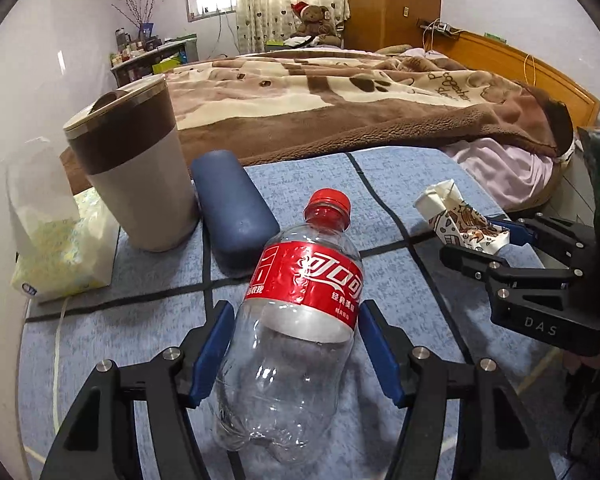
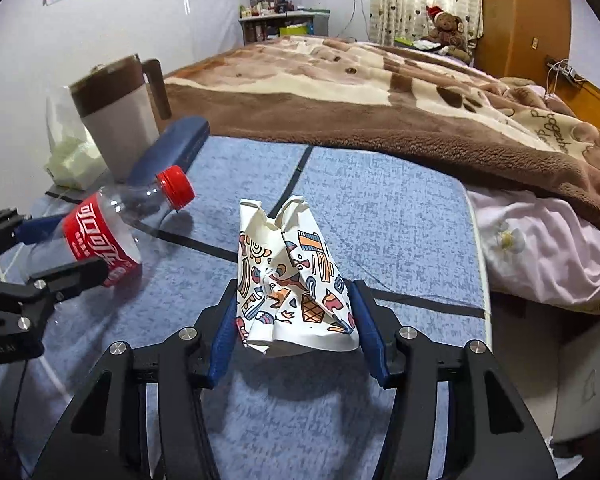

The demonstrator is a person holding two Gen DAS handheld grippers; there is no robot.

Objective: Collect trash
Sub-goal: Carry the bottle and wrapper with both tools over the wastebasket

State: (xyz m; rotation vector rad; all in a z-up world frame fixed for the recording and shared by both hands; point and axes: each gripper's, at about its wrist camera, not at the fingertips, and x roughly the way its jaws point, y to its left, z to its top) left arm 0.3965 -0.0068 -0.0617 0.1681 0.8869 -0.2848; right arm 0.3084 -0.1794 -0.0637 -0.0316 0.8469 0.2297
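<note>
An empty clear cola bottle with a red cap and red label lies between the blue pads of my left gripper, which is shut on its body. In the right wrist view the bottle tilts with its cap end off the blue mat, held by the left gripper. A crumpled patterned paper cup sits between the pads of my right gripper, which press on both its sides. The left wrist view shows that cup at the right, in the right gripper.
On the blue mat stand a brown-and-grey lidded mug, a dark blue glasses case and a tissue pack at the left. A bed with a brown blanket lies just behind. The table's right edge is close.
</note>
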